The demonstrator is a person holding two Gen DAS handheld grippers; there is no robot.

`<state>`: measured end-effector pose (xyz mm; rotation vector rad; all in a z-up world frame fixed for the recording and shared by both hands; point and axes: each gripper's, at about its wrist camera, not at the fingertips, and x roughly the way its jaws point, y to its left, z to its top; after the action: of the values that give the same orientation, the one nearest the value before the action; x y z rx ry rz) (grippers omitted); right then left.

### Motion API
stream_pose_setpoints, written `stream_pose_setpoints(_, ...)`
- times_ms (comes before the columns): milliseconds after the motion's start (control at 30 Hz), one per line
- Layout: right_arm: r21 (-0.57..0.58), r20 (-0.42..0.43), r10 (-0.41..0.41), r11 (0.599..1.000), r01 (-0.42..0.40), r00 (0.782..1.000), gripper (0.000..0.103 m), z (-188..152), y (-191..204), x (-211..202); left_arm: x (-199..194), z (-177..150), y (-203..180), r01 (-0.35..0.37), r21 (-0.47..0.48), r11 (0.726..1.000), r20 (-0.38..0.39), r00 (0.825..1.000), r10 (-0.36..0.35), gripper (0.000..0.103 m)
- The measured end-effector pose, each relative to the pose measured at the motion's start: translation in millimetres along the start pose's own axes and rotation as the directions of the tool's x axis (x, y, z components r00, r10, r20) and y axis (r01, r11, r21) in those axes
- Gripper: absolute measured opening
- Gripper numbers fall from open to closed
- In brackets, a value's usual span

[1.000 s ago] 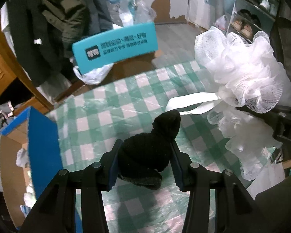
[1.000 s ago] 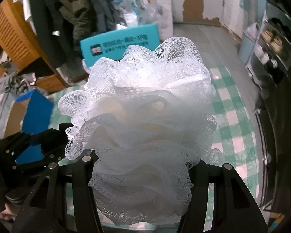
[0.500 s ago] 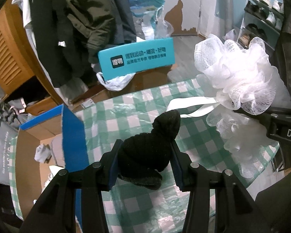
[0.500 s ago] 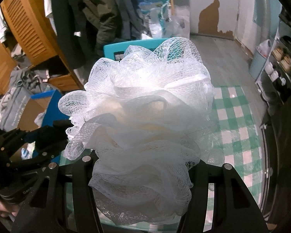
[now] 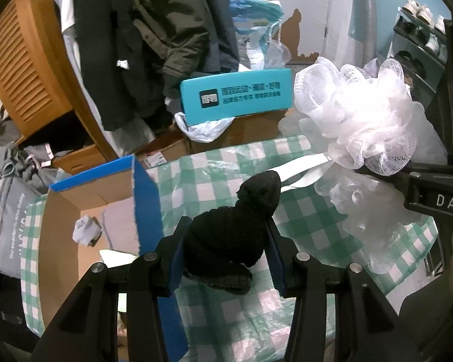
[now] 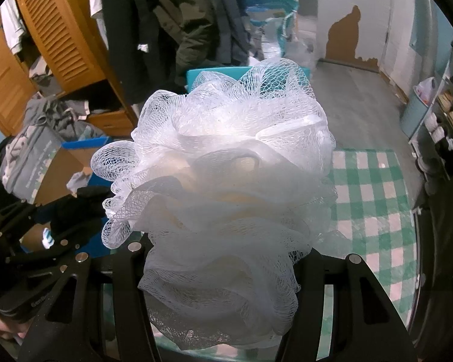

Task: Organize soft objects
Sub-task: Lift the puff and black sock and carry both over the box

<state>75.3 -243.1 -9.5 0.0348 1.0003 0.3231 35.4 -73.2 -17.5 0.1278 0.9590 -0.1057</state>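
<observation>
With the left gripper (image 5: pixel 225 249) clamped on the black sock (image 5: pixel 232 235) and the right gripper (image 6: pixel 223 267) clamped on the white bath pouf (image 6: pixel 223 187), both above the table's (image 5: pixel 226 178) left edge, I'd keep those grips firm until each hangs squarely over the open box (image 5: pixel 90 193).

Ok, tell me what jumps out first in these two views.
The white mesh bath pouf fills the right wrist view, clamped in the right gripper above the green checked tablecloth. In the left wrist view a black knitted sock sits pinched in the left gripper, beside an open blue-edged cardboard box at the table's left.
</observation>
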Motion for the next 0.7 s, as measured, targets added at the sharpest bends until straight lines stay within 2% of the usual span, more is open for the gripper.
stream_pose_setpoints(700,-0.154,-0.031,0.087,0.984,-0.09,0.996,0.054,26.0,101.4,25.1,-17.4,-19.7,91.9,-0.101,-0.126,0.987,0.017,0.994,0.104,0.048)
